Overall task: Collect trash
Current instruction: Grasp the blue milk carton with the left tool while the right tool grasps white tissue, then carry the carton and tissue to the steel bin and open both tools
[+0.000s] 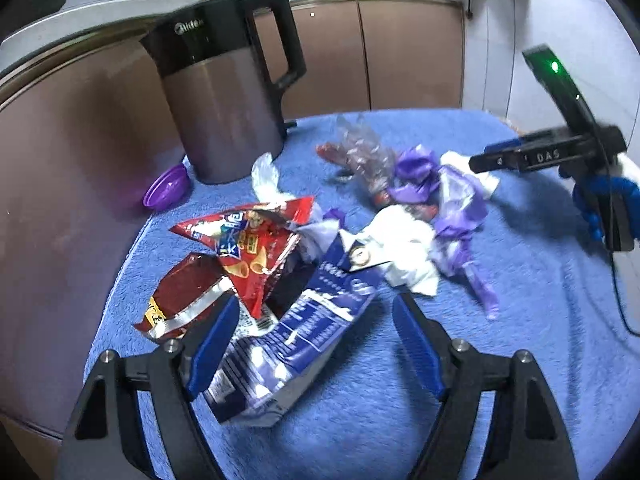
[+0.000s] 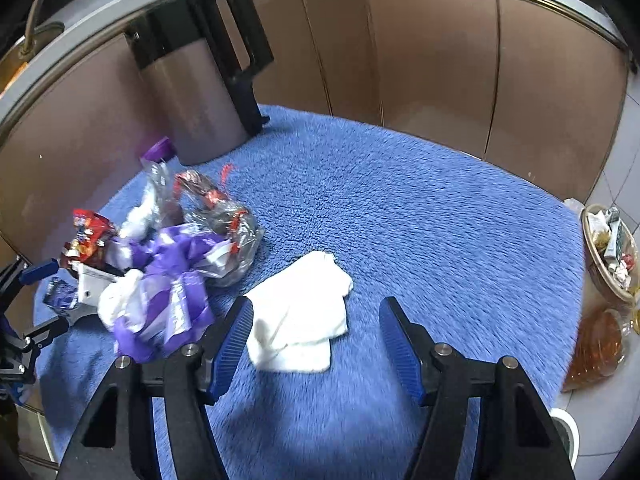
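Fingers of my left gripper (image 1: 316,340) spread over crumpled blue-and-white foil snack bag (image 1: 288,340) on fuzzy blue mat (image 1: 520,300); my right gripper (image 2: 316,336) spread too (gripping nothing), crumpled white tissue (image 2: 300,320) between its fingers.

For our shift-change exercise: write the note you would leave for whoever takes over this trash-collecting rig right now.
Left gripper: open, fingers either side of the blue-and-white snack bag, not closed on it.
Right gripper: open, over the white tissue, nothing held.
Things: red chip bag, dark red wrapper, crushed clear bottle and purple plastic lie heaped on the blue mat by the kettle.
Done: nothing in the grippers yet.
Left: grasp and collect every piece.
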Demonstrator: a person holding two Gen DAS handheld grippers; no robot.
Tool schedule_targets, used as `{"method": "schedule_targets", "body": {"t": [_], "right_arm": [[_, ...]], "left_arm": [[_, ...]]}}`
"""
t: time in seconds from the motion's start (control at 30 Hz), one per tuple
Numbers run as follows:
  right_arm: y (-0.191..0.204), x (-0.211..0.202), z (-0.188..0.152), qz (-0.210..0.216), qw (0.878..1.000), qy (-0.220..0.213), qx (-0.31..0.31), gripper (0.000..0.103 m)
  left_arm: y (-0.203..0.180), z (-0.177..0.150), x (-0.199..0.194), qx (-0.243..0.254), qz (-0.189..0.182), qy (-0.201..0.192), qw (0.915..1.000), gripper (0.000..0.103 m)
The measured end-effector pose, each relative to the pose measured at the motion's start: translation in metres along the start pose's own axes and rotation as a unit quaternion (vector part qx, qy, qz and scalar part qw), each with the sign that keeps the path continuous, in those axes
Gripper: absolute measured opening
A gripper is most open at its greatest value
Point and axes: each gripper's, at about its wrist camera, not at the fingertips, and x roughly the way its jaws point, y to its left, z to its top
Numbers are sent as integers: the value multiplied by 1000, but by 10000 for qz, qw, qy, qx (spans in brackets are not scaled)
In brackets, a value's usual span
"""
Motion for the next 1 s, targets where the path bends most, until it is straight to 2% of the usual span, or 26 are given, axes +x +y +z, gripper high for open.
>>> {"method": "schedule_targets", "body": {"t": [0.1, 0.17, 0.2, 0.23, 0.3, 0.33, 0.5, 0.6, 0.83, 1.0], "right_arm": [[3, 15, 3, -39, 9998, 144, -125, 63], [6, 20, 3, -120, 9995, 158, -255, 62], [9, 21, 4, -147, 9992, 149, -327, 51], [9, 21, 4, -140, 9992, 136, -343, 34], [9, 22, 4, -74, 9993, 128, -351, 19], [10, 22, 3, -66, 9992, 127, -384, 12], [14, 4, -7, -4, 9992, 24, -398, 8], [11, -15, -14, 59, 9995, -124, -282, 8], [13, -77, -36, 115, 9981, -570, -206, 8], [-3, -135, -62, -56, 9961, -873, -97, 8]], "left_arm": [[1, -1, 12, 82, 18, 228, 9997, 78], [1, -2, 18, 99, 12, 339, 9994, 70], [0, -3, 21, 125, 53, 383, 9992, 60], [-1, -3, 24, 145, 83, 428, 9989, 51], [-2, -1, 25, 97, 2, 461, 9989, 38], [-3, -1, 24, 72, -33, 465, 9989, 37], [-14, -2, 11, 107, -39, 385, 9992, 31], [-17, -3, -6, -24, -67, 257, 9996, 31], [-27, -5, -64, -416, -153, -213, 9988, 31], [-67, 16, -104, -398, -480, -560, 9965, 31]]}}
